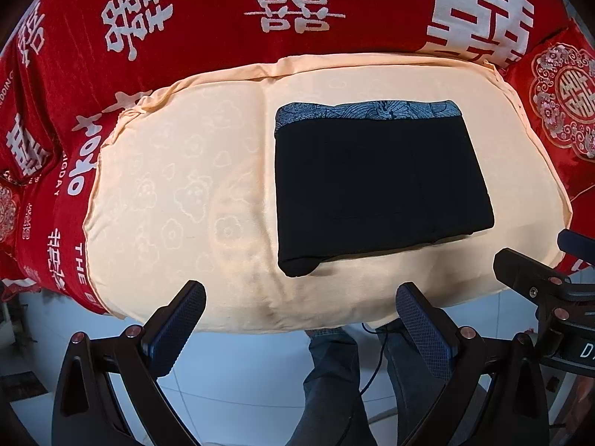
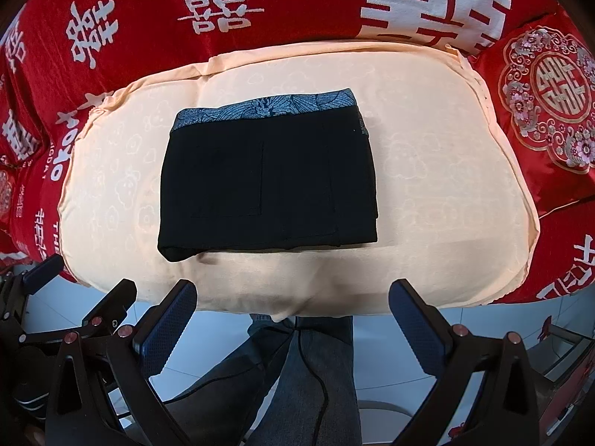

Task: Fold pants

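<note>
Item: red bedcover printed with white characters (image 1: 208,33), spread at far left and along the back, lying beneath all else. Item: pale peach pillow of patterned cloth (image 1: 178,193), resting on the bedcover and serving as the work surface; its left half is bare. Item: left gripper (image 1: 299,316), black frame with blue textured pads, jaws wide apart and holding nothing, hovering off the pillow's near edge. Item: black pants with a blue patterned waistband (image 1: 375,182), folded into a compact flat rectangle, resting on the pillow right of centre in the left wrist view, waistband on the far side, folded edge toward the grippers; long axis runs left to right. The pants lie ahead of both grippers and apart from them, ahead and rightward of the left one, ahead and slightly leftward of the right one. Item: right gripper (image 2: 292,310), same build, jaws likewise wide apart and empty, off the near edge; by judgement the nearer of the two, though only slightly. Item: red embroidered cushion with a round medallion (image 2: 550,93), far right, well apart from the pants. Below: a person's legs in blue jeans (image 2: 316,364) and a thin black cable (image 2: 312,364) over white floor. Nothing stands between grippers and pants. Judgement: folding appears complete or nearly so.
</note>
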